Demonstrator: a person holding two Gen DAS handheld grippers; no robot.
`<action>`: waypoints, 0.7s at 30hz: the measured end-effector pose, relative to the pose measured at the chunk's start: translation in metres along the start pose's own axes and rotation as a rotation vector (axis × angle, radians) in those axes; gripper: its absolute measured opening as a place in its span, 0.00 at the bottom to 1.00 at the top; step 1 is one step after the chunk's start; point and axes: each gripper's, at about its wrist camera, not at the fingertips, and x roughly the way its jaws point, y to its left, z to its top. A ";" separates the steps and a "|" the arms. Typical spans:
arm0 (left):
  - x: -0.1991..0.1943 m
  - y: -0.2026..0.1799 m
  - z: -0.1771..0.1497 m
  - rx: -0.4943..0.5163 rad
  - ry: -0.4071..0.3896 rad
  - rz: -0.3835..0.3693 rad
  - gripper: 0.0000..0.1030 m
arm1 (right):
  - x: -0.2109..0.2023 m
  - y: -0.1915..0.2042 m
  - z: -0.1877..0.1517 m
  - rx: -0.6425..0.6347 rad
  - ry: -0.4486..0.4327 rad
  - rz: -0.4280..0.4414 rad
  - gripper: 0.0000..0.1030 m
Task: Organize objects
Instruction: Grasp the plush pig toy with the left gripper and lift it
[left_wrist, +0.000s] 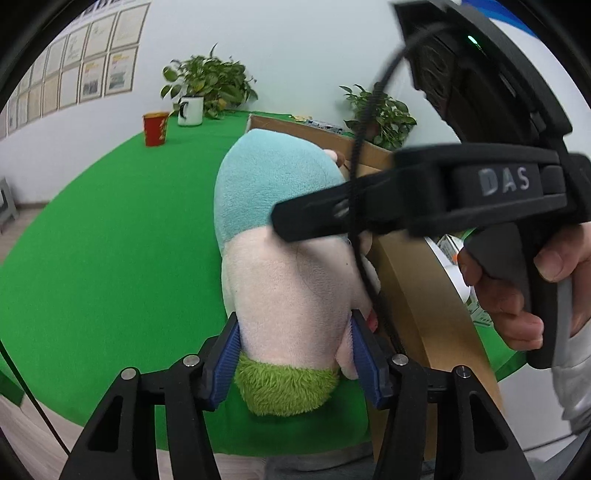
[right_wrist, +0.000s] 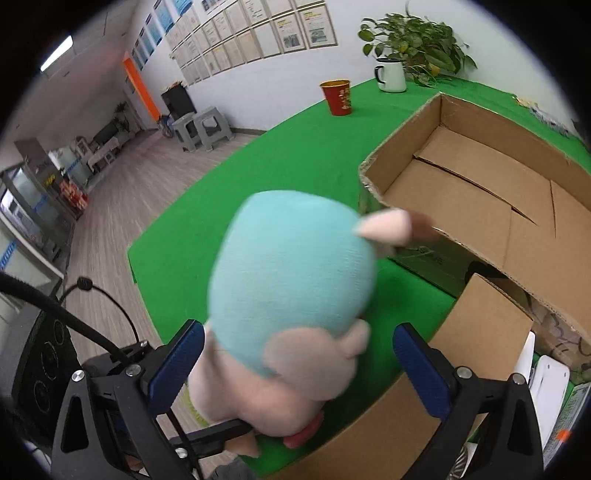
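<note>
Soft plush doll with pale pink body, light blue cap and green fuzzy base pinched at its lower body between blue pads of left gripper, held above green table cloth beside open brown cardboard box. Right gripper spread wide around the cap; contact uncertain, view blurred. Risk: squashy body slipping free, or snagging the box rim and tipping outside.

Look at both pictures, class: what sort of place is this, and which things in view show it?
Probably an office or lab set up for demonstrations: rows of framed certificates on the wall, a table under green cloth with potted plants, and plastic stools on a long wood-look floor.
</note>
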 end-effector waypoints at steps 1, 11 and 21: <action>0.001 -0.002 0.001 0.016 -0.003 0.009 0.51 | 0.003 0.002 -0.001 0.000 0.012 0.005 0.93; 0.011 -0.009 0.015 0.054 -0.018 0.045 0.49 | 0.003 -0.001 -0.004 0.037 -0.049 -0.042 0.75; -0.004 -0.032 0.047 0.127 -0.107 0.065 0.48 | -0.035 -0.004 0.000 0.052 -0.219 -0.075 0.62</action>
